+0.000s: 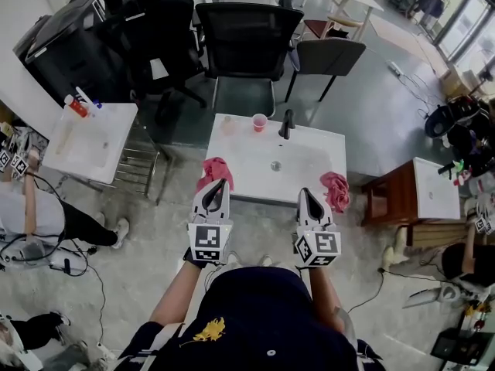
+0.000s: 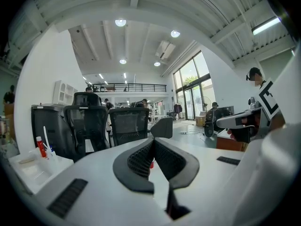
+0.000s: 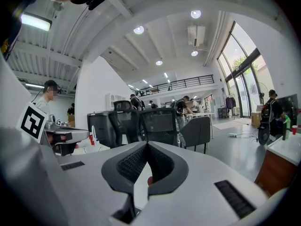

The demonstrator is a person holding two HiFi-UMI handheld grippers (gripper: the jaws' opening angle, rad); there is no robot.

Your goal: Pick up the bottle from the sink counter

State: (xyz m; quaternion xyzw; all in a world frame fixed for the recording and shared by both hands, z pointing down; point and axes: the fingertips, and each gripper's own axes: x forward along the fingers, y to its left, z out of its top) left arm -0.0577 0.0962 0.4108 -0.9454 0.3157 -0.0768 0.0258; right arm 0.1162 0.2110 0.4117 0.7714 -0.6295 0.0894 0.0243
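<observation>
A white sink counter (image 1: pixel 317 172) stands in front of me in the head view. At its back left I make out a pale, translucent pinkish bottle (image 1: pixel 228 125), next to a pink cup (image 1: pixel 259 121) and a black tap (image 1: pixel 287 123). My left gripper (image 1: pixel 220 182) hovers over the counter's near left edge, shut and empty. At the near right edge my right gripper (image 1: pixel 304 192) is likewise shut with nothing in it. Both point toward the counter's back. In the left gripper view the left gripper (image 2: pixel 153 141) has its jaws meeting at the tip. The right gripper (image 3: pixel 147 145) looks the same in its own view.
A red cloth (image 1: pixel 215 170) lies at the counter's left edge and another red cloth (image 1: pixel 336 188) at its right. Black office chairs (image 1: pixel 244 41) stand behind the counter. A white side table (image 1: pixel 108 141) with a red-capped bottle (image 1: pixel 76 106) is at the left, a brown cabinet (image 1: pixel 394 195) at the right.
</observation>
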